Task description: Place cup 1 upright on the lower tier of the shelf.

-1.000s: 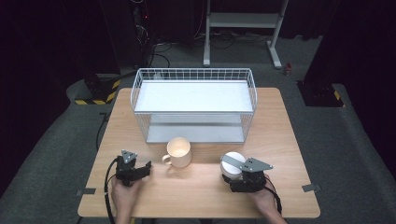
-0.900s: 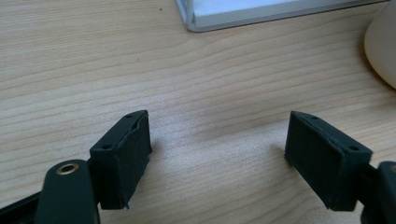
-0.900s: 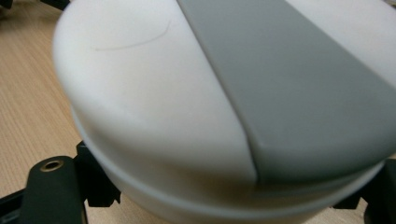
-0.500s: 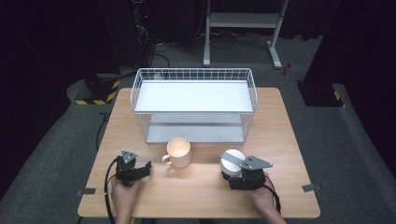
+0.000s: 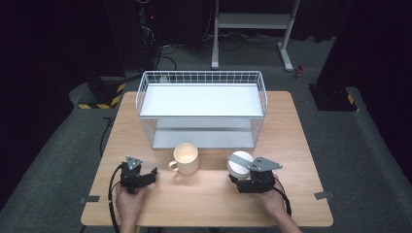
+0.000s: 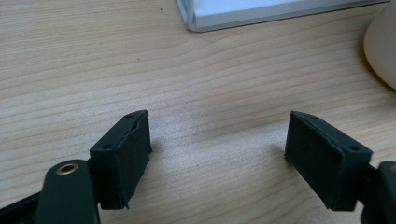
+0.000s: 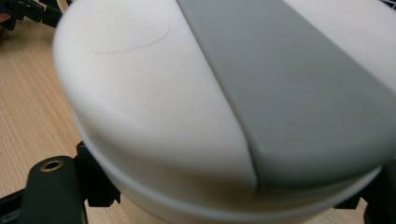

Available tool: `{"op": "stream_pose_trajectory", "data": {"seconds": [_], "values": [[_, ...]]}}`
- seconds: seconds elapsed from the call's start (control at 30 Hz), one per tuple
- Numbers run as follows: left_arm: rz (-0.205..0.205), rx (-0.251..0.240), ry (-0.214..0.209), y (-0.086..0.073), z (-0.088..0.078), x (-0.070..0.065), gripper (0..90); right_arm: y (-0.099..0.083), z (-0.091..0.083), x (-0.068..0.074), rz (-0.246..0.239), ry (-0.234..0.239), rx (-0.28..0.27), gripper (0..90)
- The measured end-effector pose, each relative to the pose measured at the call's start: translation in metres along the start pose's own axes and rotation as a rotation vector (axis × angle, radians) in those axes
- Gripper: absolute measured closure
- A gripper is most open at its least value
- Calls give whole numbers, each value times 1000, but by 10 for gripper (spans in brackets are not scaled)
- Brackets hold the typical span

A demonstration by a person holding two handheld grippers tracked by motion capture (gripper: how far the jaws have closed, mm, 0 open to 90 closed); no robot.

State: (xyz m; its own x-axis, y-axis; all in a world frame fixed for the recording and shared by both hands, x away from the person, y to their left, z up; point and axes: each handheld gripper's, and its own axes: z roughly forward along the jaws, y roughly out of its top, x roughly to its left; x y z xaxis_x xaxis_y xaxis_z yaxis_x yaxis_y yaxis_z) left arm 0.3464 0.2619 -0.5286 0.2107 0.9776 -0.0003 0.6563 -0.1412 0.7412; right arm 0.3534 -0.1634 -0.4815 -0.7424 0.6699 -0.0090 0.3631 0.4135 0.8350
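A: How is the right tool [image 5: 244, 175] positioned?

B: It is held low at the near right of the table [image 5: 291, 126]. In the right gripper view its jaws are seen on either side of a white round container [image 7: 187, 116] with a grey band across its lid. Whether the pads press on the container's wall cannot be told, since the contact is hidden beneath its rim.

A: Where is the container located?

B: In the high view it [image 5: 239, 162] is seen on the table, just in front of the wire basket [image 5: 201, 76] and to the right of the cream mug [image 5: 186, 158], from which it is set apart.

A: And the left tool [image 5: 150, 174]?

B: It is held at the near left, pointing towards the mug. In the left gripper view its jaws are spread, with bare wood between them. The mug's side [image 6: 383, 46] is seen at the right edge.
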Motion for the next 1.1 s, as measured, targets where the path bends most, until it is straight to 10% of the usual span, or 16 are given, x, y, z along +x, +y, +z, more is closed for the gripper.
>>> {"op": "stream_pose_trajectory", "data": {"seconds": [1.1], "values": [[2,1,3,0,0,-1,226,36,27,-22,70,-52,6,186]]}}
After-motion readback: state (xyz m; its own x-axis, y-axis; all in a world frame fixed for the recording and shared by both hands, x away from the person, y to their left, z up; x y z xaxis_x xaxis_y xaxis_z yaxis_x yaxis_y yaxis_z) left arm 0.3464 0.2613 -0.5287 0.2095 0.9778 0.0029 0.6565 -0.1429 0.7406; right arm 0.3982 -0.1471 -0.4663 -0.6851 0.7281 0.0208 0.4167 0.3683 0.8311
